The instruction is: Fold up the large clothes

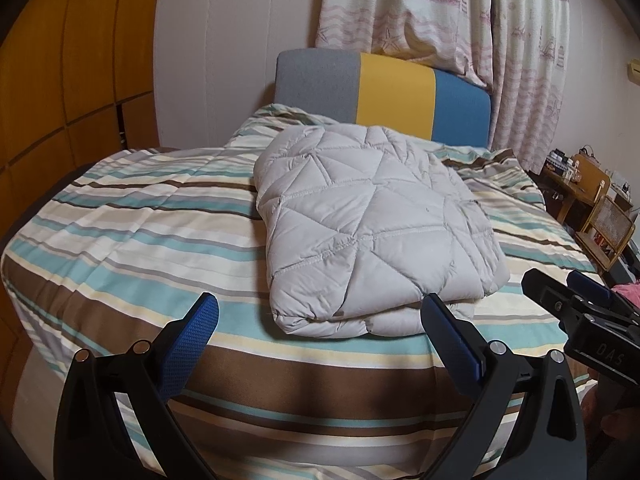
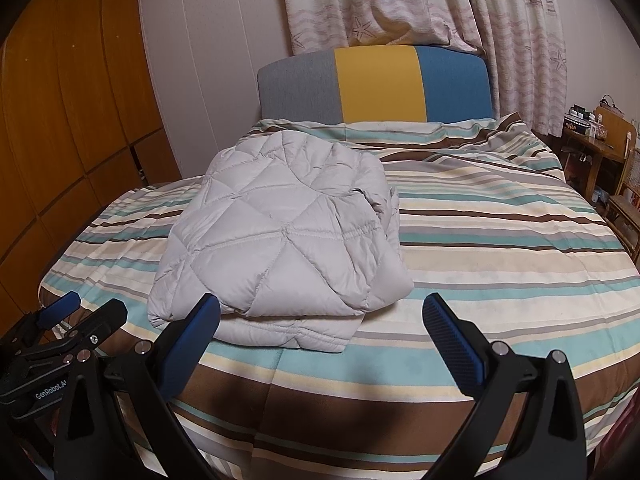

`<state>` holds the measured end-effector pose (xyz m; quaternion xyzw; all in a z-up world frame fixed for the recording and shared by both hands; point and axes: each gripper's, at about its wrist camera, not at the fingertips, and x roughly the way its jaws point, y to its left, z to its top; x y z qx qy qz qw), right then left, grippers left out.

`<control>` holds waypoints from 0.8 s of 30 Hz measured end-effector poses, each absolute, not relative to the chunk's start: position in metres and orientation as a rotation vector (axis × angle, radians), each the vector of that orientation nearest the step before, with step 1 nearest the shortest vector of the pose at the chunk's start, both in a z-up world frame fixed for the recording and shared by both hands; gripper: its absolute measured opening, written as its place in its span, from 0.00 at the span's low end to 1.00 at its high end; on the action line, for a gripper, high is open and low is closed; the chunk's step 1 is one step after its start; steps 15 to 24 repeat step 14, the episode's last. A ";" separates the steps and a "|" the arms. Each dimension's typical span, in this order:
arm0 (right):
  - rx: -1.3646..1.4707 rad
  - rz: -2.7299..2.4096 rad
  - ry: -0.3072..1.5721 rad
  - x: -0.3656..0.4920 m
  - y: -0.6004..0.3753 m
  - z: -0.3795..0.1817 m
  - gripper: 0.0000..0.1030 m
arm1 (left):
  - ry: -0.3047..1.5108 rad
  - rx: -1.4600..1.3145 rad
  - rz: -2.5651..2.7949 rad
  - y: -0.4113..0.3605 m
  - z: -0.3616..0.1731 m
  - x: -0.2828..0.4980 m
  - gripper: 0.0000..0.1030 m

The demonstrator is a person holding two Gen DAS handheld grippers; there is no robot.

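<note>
A pale grey quilted jacket (image 1: pixel 372 232) lies folded into a compact bundle on the striped bedspread (image 1: pixel 132 240); it also shows in the right wrist view (image 2: pixel 280 248). My left gripper (image 1: pixel 320 312) is open and empty, held just short of the bundle's near edge. My right gripper (image 2: pixel 320 316) is open and empty, near the bundle's near right corner above the bedspread (image 2: pixel 500 248). Each gripper shows at the edge of the other's view: the right one (image 1: pixel 576 300) and the left one (image 2: pixel 80 312).
A grey, yellow and blue headboard (image 1: pixel 384 92) stands at the far end under patterned curtains (image 1: pixel 440 8). A wooden wardrobe (image 1: pixel 60 100) lines the left wall. A cluttered wooden desk and chair (image 1: pixel 592 200) stand right of the bed.
</note>
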<state>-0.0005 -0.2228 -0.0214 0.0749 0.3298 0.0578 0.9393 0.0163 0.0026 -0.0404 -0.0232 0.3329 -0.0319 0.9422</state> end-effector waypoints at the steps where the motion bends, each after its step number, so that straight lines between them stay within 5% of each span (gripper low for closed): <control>1: 0.154 0.116 0.678 0.001 -0.223 -0.023 0.98 | 0.689 -0.048 -0.065 0.003 -0.042 0.018 0.97; 24: 0.222 0.078 0.720 0.019 -0.242 -0.041 0.98 | 0.797 -0.054 -0.023 0.005 -0.055 0.049 0.97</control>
